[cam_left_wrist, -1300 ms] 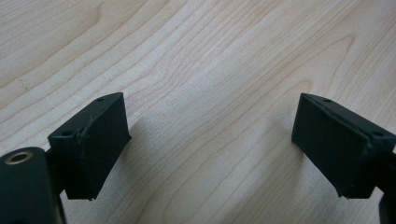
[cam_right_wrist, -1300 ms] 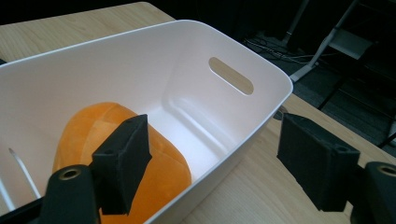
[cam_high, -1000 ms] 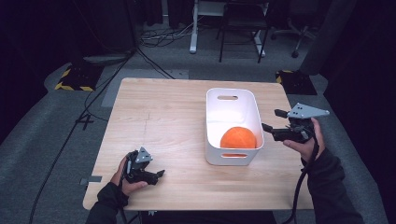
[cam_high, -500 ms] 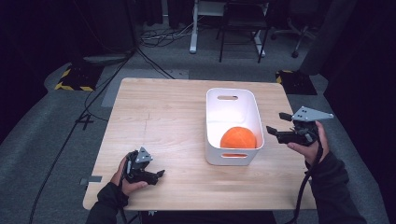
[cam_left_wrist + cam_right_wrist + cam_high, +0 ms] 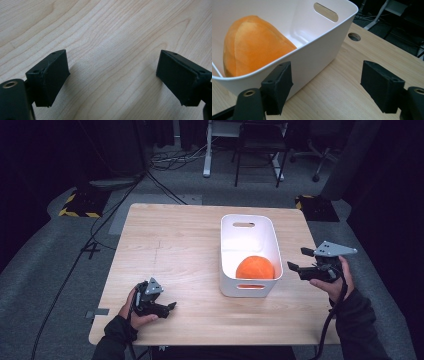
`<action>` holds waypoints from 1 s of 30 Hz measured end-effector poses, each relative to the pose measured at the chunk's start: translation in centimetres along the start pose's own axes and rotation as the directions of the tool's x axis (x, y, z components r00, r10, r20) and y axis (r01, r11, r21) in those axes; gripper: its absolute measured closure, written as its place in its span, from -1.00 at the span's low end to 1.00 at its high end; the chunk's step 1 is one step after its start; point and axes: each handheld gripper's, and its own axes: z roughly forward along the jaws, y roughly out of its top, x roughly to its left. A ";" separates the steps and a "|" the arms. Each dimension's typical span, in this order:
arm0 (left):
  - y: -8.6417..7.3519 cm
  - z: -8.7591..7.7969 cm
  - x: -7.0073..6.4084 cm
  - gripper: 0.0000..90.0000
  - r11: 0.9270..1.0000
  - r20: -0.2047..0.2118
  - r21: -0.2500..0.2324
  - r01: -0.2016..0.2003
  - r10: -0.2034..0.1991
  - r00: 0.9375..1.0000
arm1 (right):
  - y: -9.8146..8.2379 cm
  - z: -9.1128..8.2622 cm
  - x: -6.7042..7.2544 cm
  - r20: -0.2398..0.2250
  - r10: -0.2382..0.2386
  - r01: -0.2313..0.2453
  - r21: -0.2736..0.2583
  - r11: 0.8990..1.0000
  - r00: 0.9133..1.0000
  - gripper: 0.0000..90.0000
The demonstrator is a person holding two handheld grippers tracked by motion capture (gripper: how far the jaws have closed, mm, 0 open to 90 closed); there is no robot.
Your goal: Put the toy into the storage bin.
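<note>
High view: a person is holding the right gripper (image 5: 301, 259) beside the right wall of a white bin (image 5: 248, 255), which is standing toward the right edge of the wooden table (image 5: 175, 250); its jaws are gaping wide, gripping nothing. An orange plush ball (image 5: 255, 268) is lying at the bin's near end (against the front wall). By the table's near-left corner, the left gripper (image 5: 170, 306) is resting low over bare wood, jaws likewise spread wide and empty.
</note>
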 end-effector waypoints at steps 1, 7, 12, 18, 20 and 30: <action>0.0 0.0 0.0 -0.75 1.000 0.000 -0.001 -0.002 0.002 1.000 | -0.1 0.0 0.0 0.000 -0.004 0.004 0.004 1.000 1.000 -0.43; 0.0 0.0 0.0 -0.75 1.000 0.001 0.000 0.000 0.000 1.000 | -1.4 0.2 0.3 0.002 -0.004 0.004 0.030 1.000 1.000 -0.44; 0.0 0.0 0.0 -0.75 1.000 -0.002 -0.003 -0.002 0.002 1.000 | -2.3 0.2 0.3 0.000 -0.016 0.016 0.052 0.999 1.000 -0.44; 0.0 0.0 0.0 -0.75 1.000 -0.002 -0.003 -0.001 0.001 1.000 | -3.2 0.2 0.5 0.009 -0.011 0.011 0.073 0.997 1.000 -0.45; 0.0 0.0 0.0 -0.75 1.000 -0.003 -0.004 0.000 0.000 1.000 | -3.6 0.1 0.6 0.007 -0.016 0.016 0.075 0.997 1.000 -0.45; 0.0 0.0 0.0 -0.75 1.000 -0.001 -0.002 0.002 -0.002 1.000 | -5.1 -0.2 1.2 0.001 -0.034 0.034 0.117 0.993 0.999 -0.47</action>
